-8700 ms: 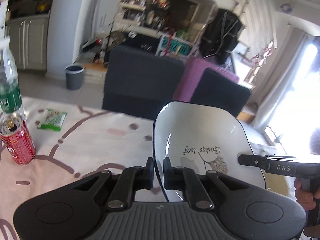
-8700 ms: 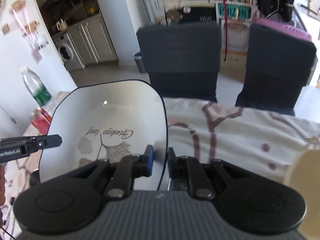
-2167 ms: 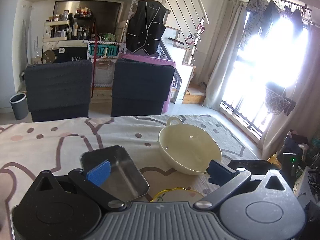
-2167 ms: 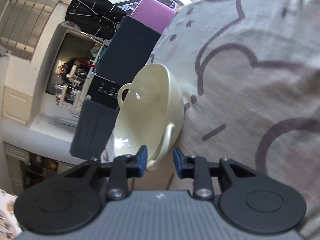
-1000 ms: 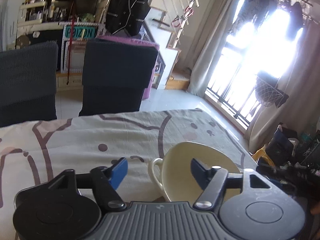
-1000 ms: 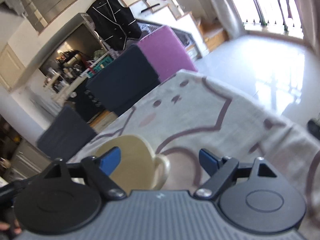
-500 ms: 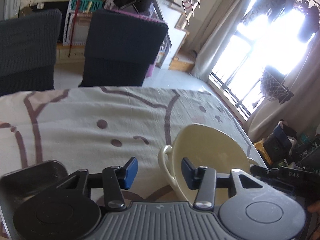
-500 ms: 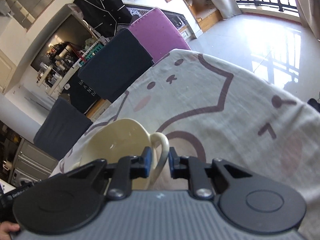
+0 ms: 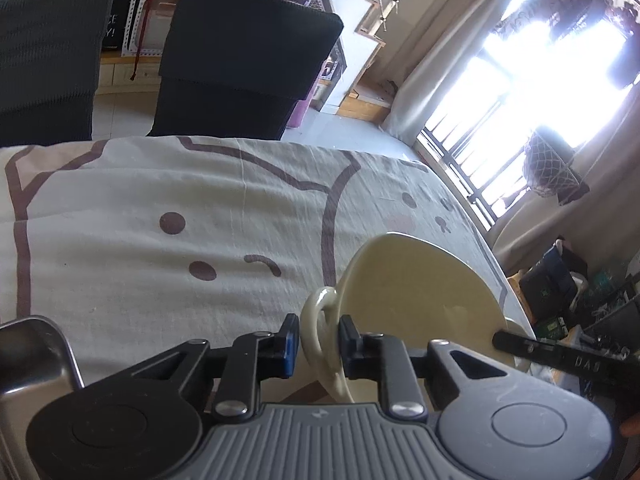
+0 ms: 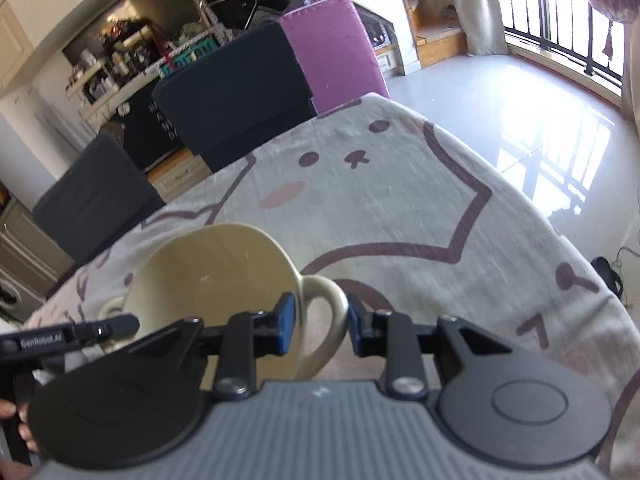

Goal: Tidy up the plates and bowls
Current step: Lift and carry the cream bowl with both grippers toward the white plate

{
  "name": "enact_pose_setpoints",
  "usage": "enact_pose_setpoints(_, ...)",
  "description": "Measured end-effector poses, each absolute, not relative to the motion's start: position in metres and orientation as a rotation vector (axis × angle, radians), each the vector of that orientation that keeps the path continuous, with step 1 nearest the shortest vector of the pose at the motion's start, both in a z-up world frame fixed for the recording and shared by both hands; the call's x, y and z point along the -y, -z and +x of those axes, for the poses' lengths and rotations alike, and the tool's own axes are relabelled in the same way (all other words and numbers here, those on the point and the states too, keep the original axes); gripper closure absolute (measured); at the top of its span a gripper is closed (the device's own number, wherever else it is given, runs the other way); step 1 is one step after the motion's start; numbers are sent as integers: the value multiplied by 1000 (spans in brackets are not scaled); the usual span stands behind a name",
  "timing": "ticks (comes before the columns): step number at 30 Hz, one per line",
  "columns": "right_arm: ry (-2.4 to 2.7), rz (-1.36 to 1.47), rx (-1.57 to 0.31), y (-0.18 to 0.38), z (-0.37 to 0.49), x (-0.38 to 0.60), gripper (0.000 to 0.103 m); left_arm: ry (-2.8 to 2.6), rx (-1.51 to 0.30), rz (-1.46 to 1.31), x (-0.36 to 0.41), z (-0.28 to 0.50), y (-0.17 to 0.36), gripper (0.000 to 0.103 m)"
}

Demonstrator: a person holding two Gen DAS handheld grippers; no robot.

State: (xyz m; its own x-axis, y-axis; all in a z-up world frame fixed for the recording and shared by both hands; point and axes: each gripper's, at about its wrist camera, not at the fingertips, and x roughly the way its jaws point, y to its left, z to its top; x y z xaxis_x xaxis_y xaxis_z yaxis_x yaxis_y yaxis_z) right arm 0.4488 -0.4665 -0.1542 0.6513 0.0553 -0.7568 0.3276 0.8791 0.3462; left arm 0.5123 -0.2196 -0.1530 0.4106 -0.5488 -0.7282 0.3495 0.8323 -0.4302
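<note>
Left wrist view: steel tray point(image 9: 36, 352), near-left edge; left gripper point(image 9: 319, 340), jaws just closing, pinching one loop handle of cream bowl point(image 9: 420, 296) near the surface's right edge. Right gripper point(image 10: 321, 322): jaws reopened slightly, straddling opposite handle, contact uncertain. Advice: secure both handles, lift level.

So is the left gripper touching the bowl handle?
Touching. Left wrist view: the left gripper, jaws just closing, presses both pads on the bowl handle between them.

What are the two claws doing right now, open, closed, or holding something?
Left gripper: jaws just closing, clamped on one loop handle of the cream bowl.
Right gripper: around the other handle, jaws just reopened slightly; grip unclear.
</note>
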Motion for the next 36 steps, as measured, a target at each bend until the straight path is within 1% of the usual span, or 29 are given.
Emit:
enact_pose_setpoints(5,136,480,-880,156,450,469,72,581,-1011,-210,224,517,154,82)
enact_pose_setpoints(13,125,437,-874,151,450,461,73,561,-999,-202,219,512,145,83)
enact_pose_setpoints(17,104,411,-833,135,441,453,73,568,-944,-192,212,500,121,83)
enact_pose_setpoints(22,86,403,-764,103,421,442,74,559,-900,-208,195,475,83,83)
enact_pose_setpoints(30,25,368,-698,46,376,410,74,512,-862,-220,156,419,21,83)
enact_pose_setpoints(36,-19,360,-677,15,344,376,74,474,-836,-228,116,371,-8,83)
